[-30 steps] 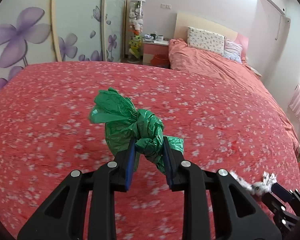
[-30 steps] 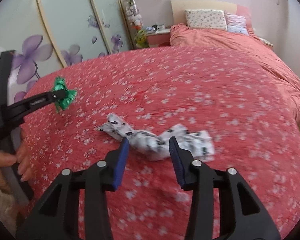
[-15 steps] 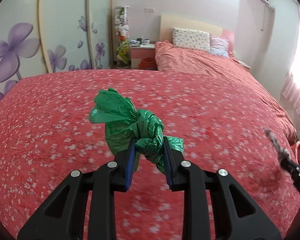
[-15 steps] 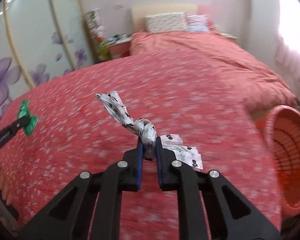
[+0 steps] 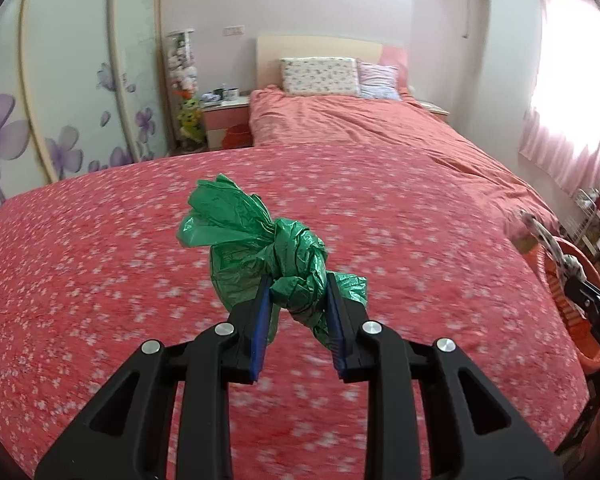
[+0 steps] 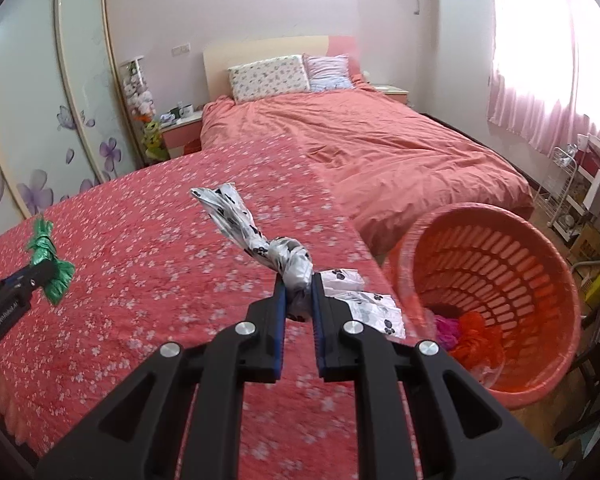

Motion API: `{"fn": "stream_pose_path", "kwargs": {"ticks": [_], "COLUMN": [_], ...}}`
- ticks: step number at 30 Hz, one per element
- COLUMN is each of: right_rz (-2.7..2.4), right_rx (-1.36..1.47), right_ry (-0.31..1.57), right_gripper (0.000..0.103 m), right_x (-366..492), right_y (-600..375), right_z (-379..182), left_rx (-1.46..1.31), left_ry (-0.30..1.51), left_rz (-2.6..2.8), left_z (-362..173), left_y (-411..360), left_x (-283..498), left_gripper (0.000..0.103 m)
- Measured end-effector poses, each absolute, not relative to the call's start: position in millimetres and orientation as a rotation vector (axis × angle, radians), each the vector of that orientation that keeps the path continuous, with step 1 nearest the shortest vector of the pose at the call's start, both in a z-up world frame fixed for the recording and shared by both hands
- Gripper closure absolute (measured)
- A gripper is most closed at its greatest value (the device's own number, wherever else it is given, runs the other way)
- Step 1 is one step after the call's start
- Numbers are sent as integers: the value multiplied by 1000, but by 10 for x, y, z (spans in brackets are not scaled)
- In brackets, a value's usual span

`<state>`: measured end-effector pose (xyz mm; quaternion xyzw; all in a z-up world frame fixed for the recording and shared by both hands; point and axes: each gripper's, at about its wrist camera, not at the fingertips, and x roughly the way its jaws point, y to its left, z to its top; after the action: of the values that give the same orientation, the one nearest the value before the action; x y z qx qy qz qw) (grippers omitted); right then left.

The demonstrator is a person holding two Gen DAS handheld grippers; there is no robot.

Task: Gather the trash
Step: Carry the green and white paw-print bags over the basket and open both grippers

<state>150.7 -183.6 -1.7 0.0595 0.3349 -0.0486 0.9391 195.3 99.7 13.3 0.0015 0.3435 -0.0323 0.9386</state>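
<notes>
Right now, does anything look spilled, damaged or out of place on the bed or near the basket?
Nothing stands out. The green bag and the spotted bag are both gripped, off the bed. The basket stands beside the bed, upright, nothing spilled.

Open passage: the air above the red flowered bedspread (image 6: 148,280), flat and bare from 9 o'clock through 12 o'clock. Obstruction at 3 o'clock: orange slatted basket (image 6: 496,256) beside the bed's edge, mouth tilted toward the bed and unblocked, pink and orange scraps (image 6: 466,330) lying only at its bottom. Far obstacles at 12 o'clock: pillows (image 6: 268,76) and headboard (image 6: 260,46). At 10 o'clock: wardrobe doors (image 6: 60,92), nightstand (image 6: 180,128).
</notes>
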Motion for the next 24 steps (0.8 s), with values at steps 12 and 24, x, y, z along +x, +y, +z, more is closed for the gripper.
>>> {"fn": "stream_pose_path", "kwargs": {"ticks": [12,24], "right_rz": [-140,-158], "right_rx": [160,188], "right_ry": [651,645], "right_gripper": [90,90], "right_x": [1234,1144], "right_y": [-2133,-2290], "right_z": [44,33], "left_rx": [26,45], "left_ry": [697,702], "left_rz": [-178,-240], "left_z": [150,100], "left_y": [484,146], "left_x": [1829,1748], "left_gripper": [77,77]}}
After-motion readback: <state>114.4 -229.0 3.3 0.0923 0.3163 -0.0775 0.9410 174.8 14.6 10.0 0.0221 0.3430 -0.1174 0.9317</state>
